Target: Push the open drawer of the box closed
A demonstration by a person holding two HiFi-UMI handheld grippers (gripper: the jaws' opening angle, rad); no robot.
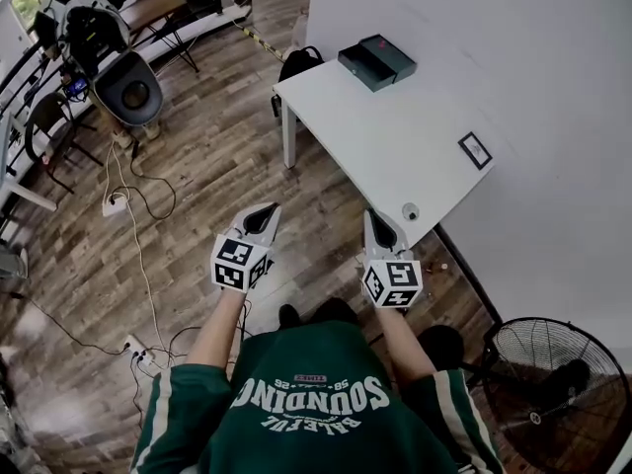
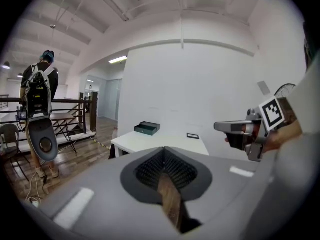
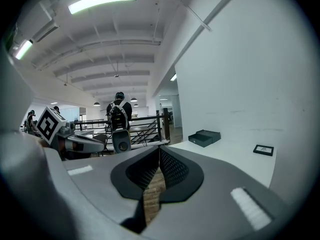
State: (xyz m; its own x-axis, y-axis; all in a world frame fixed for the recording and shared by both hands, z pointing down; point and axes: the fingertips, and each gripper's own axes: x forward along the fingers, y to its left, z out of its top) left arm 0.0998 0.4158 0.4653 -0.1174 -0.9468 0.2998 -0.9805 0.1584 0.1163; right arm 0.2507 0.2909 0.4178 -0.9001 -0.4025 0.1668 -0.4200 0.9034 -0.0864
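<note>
The dark green box [image 1: 376,61] lies on the far end of the white table [image 1: 395,136], its drawer pulled out to the left. The left gripper view shows this box [image 2: 147,128] small and far off, and so does the right gripper view [image 3: 204,137]. Both grippers hang in the air over the wooden floor, short of the table's near corner. My left gripper [image 1: 268,209] is shut with nothing in it, jaws meeting at the tip [image 2: 164,149]. My right gripper [image 1: 373,216] is likewise shut and empty [image 3: 159,148].
A small black frame [image 1: 475,149] and a small round object [image 1: 410,210] sit on the table nearer to me. A black floor fan [image 1: 556,388] stands at the lower right. Cables [image 1: 133,200], chairs and equipment occupy the floor at the left. A person with a backpack [image 2: 40,96] stands far off.
</note>
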